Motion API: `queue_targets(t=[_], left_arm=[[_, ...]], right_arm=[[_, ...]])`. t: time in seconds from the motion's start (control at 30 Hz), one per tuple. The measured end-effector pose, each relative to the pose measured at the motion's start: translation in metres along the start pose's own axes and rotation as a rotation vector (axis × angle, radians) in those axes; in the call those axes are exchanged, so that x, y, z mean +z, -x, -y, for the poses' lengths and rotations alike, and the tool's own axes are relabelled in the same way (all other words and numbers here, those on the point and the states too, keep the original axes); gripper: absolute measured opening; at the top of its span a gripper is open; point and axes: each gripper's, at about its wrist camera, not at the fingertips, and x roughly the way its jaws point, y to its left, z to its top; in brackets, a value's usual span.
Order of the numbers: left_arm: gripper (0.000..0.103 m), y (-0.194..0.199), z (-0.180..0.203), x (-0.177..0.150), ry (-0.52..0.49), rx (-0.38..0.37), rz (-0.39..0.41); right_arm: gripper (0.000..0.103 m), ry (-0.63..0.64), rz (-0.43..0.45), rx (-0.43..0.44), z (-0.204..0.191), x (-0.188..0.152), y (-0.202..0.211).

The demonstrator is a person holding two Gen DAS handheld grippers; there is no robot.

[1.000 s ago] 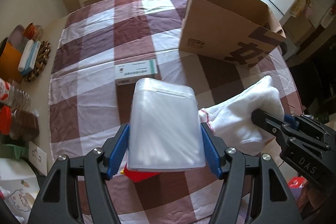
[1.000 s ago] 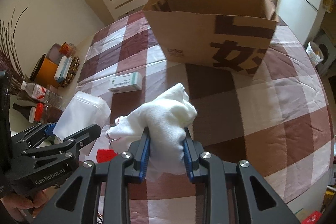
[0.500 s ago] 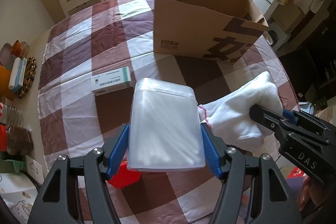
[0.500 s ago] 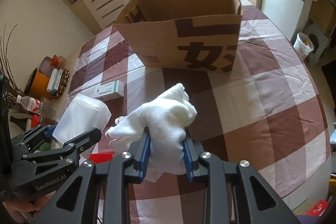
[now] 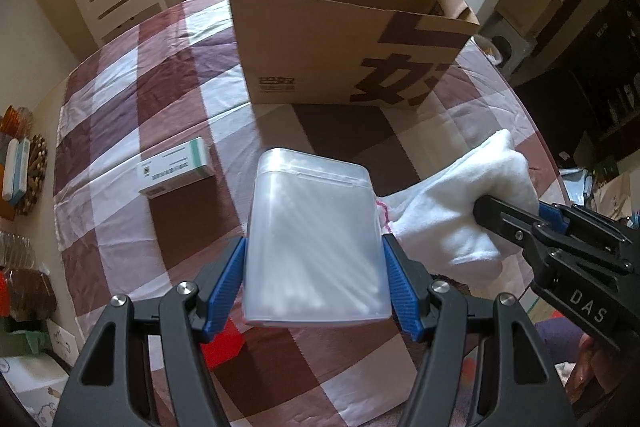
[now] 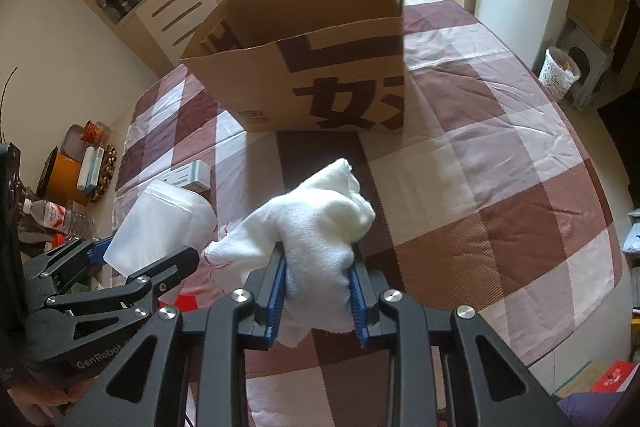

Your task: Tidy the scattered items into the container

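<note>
Translucent plastic box (image 5: 316,239) of what may be cotton swabs is clamped by the left gripper (image 5: 316,267); a white towel (image 6: 320,227) is pinched by the right gripper (image 6: 318,295).

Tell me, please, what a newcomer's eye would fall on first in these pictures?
The big open cardboard box at the far side of the checked tablecloth dominates. In front of it, the left gripper clamps a translucent plastic container, and beside it the right gripper holds a bunched white towel.
</note>
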Motion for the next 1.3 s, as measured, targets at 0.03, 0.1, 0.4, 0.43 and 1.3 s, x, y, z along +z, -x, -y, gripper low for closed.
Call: queue_targets(t=[0.03,0.1,0.4,0.43,1.3], left_arm=[[0.067,-0.002,0.002,0.001,-0.007,-0.003,-0.004],[0.067,-0.004,0.006,0.003,-0.014,-0.009,-0.008],[0.067,-0.013,0.022,0.014,-0.064,-0.030,-0.020],[0.067,-0.014,0.024,0.016,-0.070,-0.031,-0.021],[0.067,-0.010,0.016,0.076,-0.084,-0.080,0.009]], right_arm=[[0.028,-0.005,0.000,-0.003,0.002,0.000,0.000],[0.028,-0.011,0.001,-0.009,0.006,0.000,0.000],[0.028,-0.035,0.014,-0.023,0.018,0.008,0.001],[0.028,-0.035,0.015,-0.025,0.018,0.009,0.001],[0.028,0.011,0.020,-0.011,0.015,0.074,-0.013]])
